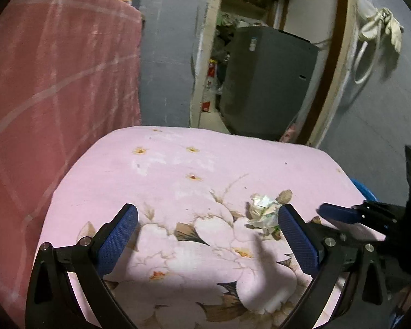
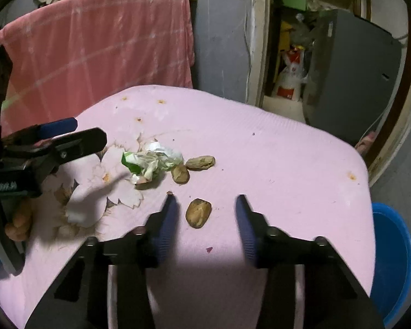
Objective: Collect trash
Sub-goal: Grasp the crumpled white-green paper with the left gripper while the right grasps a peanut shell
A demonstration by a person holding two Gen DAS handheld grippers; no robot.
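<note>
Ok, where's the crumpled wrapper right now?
On the pink cloth: in the right wrist view the wrapper lies left of centre, just left of two brown shells. In the left wrist view it sits against the left gripper's right finger.

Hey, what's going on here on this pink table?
A person holds a gripper in each hand over a pink floral cloth, clearing trash. The right gripper has its jaws open around a brown shell, not pressing on it. Two more shells and a crumpled wrapper lie beyond it. The left gripper is open too, holding nothing, with the wrapper by its right jaw. A blue bucket sits past the table's right edge.
</note>
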